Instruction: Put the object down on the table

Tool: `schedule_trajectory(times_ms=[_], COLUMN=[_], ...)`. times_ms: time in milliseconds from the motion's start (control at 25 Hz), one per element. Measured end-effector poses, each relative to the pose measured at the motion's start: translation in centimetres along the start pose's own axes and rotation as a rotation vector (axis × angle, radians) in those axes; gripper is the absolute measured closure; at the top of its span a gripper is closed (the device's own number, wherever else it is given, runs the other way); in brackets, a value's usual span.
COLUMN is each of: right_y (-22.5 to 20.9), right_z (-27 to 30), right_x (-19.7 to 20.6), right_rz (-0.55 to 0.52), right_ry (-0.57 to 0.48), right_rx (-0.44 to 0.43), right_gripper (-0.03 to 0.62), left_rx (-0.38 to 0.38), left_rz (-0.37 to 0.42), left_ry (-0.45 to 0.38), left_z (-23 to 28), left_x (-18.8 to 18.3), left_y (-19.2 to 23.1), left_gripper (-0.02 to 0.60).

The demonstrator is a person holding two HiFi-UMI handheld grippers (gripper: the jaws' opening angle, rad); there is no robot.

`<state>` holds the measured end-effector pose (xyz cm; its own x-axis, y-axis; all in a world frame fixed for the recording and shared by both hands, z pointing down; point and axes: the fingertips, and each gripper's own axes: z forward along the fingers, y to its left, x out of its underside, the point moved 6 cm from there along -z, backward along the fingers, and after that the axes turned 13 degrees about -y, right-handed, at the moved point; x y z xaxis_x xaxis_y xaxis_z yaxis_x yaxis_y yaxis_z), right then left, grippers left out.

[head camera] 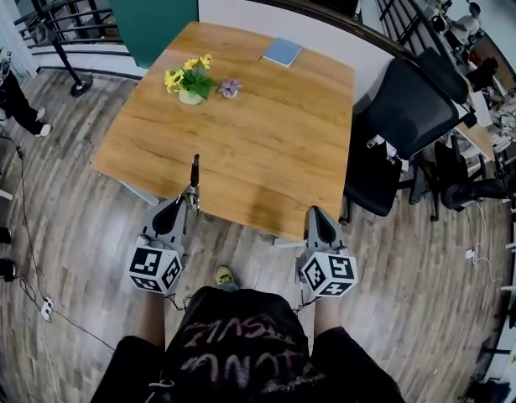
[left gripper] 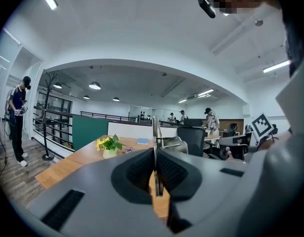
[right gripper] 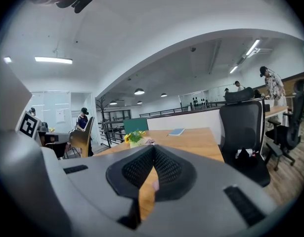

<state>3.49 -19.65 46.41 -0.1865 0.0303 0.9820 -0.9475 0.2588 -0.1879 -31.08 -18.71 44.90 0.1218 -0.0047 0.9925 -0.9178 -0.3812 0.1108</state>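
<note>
Approach step of the put-down, seen from the head view and both gripper views. The left gripper (head camera: 191, 193) is clamped on a thin object (head camera: 195, 171), apparently metal with a dark end, which sticks out past the jaw tips and crosses the near edge of the tabletop (head camera: 266, 141) towards its near left corner. The object is held in the air, not yet on the wood. The right gripper (head camera: 314, 212) has its jaws together on nothing and hangs at the near edge, further right. A potted plant (head camera: 190, 81) and a purple flower (head camera: 231, 87) stand towards the far left corner, with a blue notebook (head camera: 282, 52) at the far edge. The near half is bare. The next move probably calls for carrying the object over that bare area, lowering it to rest, then parting the left jaws.
</note>
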Motion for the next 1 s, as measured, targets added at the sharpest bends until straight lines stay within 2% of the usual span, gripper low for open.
schedule_trajectory(times_ms=[240,600,1000], right_y=[-0.2,-1.6,-4.5], right_z=[2.7,4.5,8.7], right_x=[-0.1,0.0,-0.8], right_rz=[0.004,0.021,0.048], right_ry=[-0.007,-0.008,-0.047], right_rx=[0.022,0.053,0.015], right_gripper=[0.589,0.589,0.589], left_rx=[0.045,0.105,0.116], left_rz=[0.01,0.076,0.147], left_ry=[0.018,0.055,0.073], left_z=[3.6,7.5,12.5], left_x=[0.0,0.0,0.1], left_y=[1.7,1.7,0.3], left_gripper=[0.566,0.566,0.566])
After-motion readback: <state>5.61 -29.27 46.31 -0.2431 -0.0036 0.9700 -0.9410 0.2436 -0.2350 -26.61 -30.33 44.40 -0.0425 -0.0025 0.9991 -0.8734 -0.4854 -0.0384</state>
